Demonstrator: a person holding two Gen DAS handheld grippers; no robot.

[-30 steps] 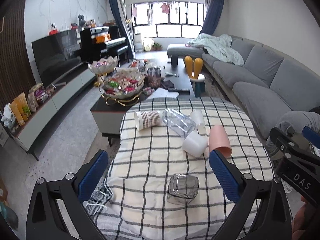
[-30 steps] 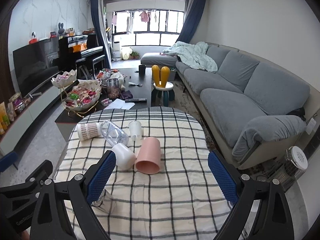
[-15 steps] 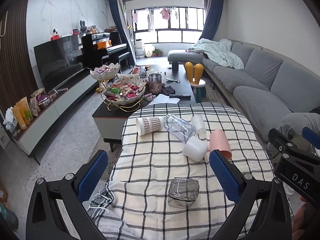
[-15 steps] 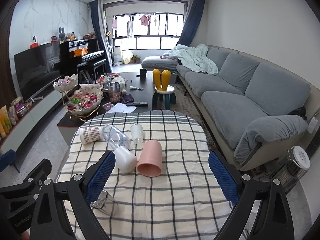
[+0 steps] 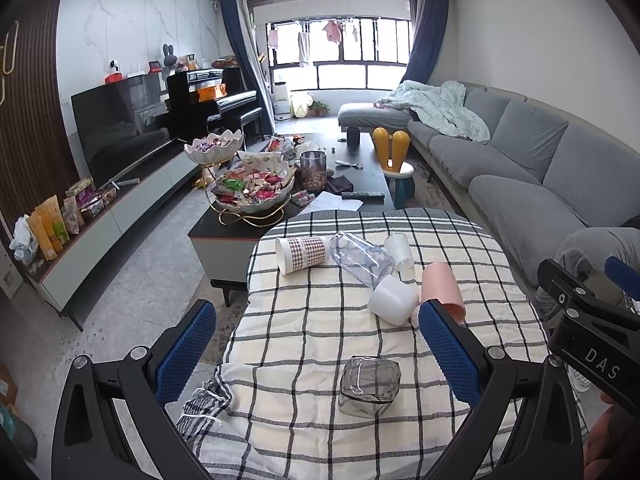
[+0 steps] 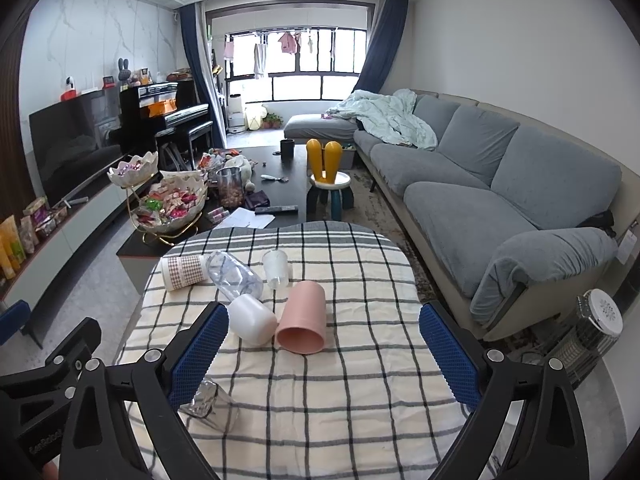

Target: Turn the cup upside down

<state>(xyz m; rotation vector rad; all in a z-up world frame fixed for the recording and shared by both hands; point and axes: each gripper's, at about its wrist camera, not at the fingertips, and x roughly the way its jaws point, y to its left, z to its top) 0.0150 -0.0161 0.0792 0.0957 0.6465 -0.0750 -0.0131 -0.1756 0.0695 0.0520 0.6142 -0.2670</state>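
From the left wrist view, a checked cloth (image 5: pixel 320 328) covered the desk in a living room, with a grey sofa (image 5: pixel 520 168) to the right and a dark coffee table (image 5: pixel 280 208) beyond. The left gripper (image 5: pixel 316 344) hovered above the near edge, its fingers (image 5: pixel 448 344) spread wide and holding nothing. A smoky glass cup (image 5: pixel 370 386) sat between them on the cloth, with bare cloth around it.

From the right wrist view, the right gripper (image 6: pixel 320 352) also hung wide apart and held nothing. A pink cup (image 6: pixel 302 324) lay on its side touching a white cup (image 6: pixel 252 320); a clear bottle (image 6: pixel 236 276) and a patterned paper cup (image 6: pixel 184 272) lay farther back. Bare cloth lay to the right.
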